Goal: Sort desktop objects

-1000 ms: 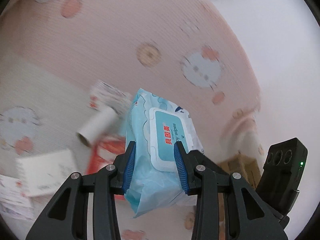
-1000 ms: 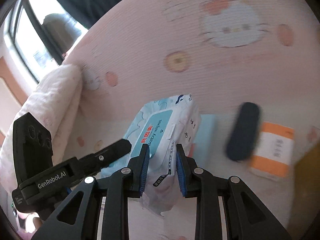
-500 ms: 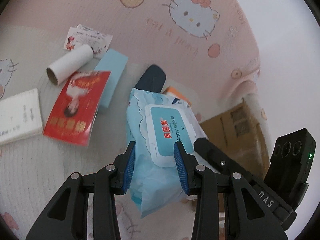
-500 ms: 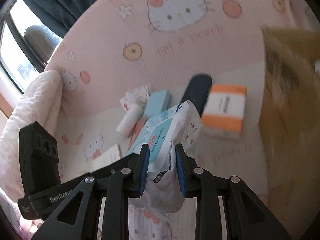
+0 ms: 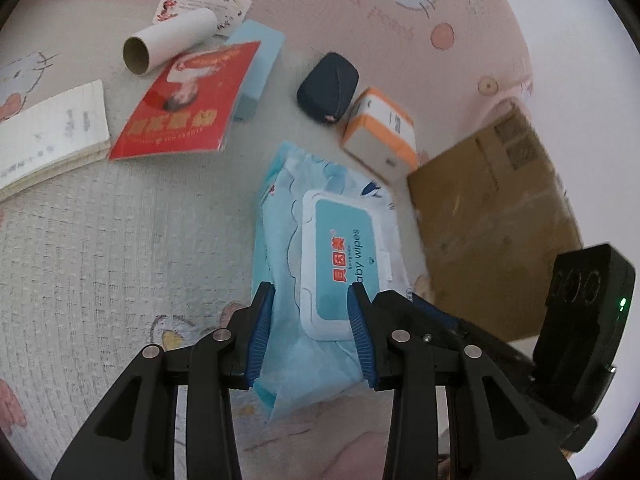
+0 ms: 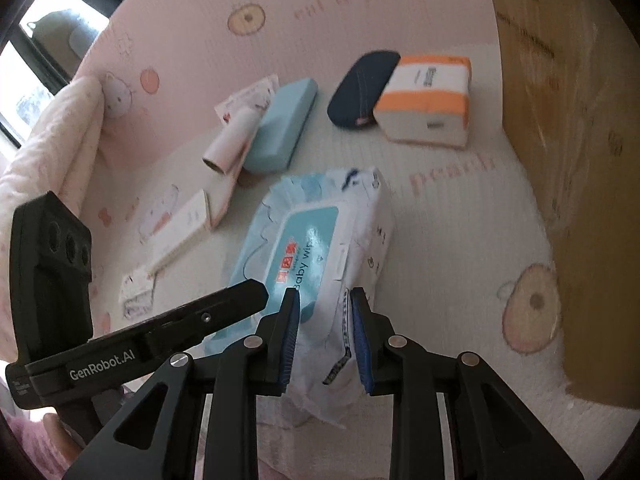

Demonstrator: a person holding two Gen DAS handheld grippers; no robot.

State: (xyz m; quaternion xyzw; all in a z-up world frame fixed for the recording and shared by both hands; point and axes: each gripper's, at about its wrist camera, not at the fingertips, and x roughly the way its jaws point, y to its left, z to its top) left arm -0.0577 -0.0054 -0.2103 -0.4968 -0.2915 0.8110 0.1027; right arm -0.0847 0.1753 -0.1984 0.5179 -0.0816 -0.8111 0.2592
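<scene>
— While the cardboard box (image 5: 492, 224) sits at the right on the mat (image 5: 100, 248), where's the baby wipes pack (image 5: 320, 248)?

— Between both claws — left claw (image 5: 313, 332) and right claw (image 6: 324, 336) each clamp its near end, beside the orange tissue pack (image 6: 426, 100) and dark case (image 6: 362, 88).

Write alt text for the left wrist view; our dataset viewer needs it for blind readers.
The left gripper clamps one end of a blue pack of baby wipes above a pink cartoon-print mat, with the right gripper gripping beside it. Beyond lie a cardboard tube, a red booklet, a dark pouch, an orange-and-white tissue pack and a cardboard box.
</scene>
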